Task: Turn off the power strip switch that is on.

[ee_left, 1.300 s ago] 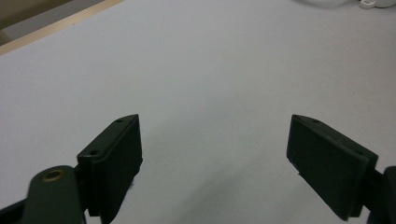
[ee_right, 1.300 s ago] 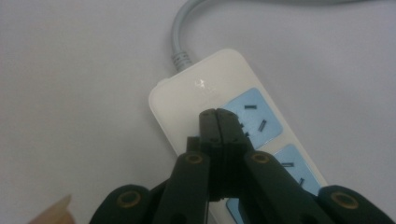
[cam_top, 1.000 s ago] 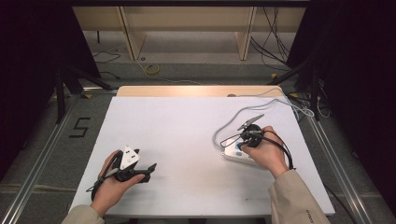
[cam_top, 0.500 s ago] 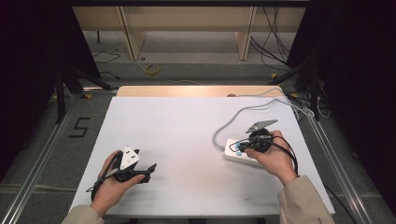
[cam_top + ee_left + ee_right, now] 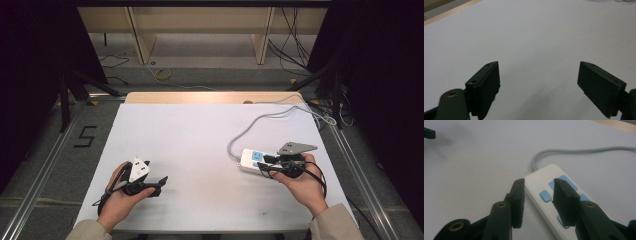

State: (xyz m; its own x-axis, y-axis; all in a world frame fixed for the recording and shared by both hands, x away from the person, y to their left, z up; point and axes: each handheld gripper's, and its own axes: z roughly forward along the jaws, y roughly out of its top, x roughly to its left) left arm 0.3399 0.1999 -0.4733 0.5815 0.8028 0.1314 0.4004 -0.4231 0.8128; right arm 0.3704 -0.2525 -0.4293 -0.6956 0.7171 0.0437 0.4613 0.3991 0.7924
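Observation:
A white power strip with blue sockets lies on the right of the white table. Its grey cable curves off to the far right edge. My right gripper hovers low over the strip's near end and points left. In the right gripper view the gripper is open by a narrow gap: one jaw stands beside the power strip, the other above its top, gripping nothing. My left gripper rests at the front left. The left gripper view shows it wide open over bare table.
The cable runs on to a bundle of wires at the table's right edge. A wooden strip borders the far side. Beyond it stand shelf legs and floor cables.
My right hand has drawn back toward the near right and turned, so the gripper now points left along the strip. The left gripper has stayed still.

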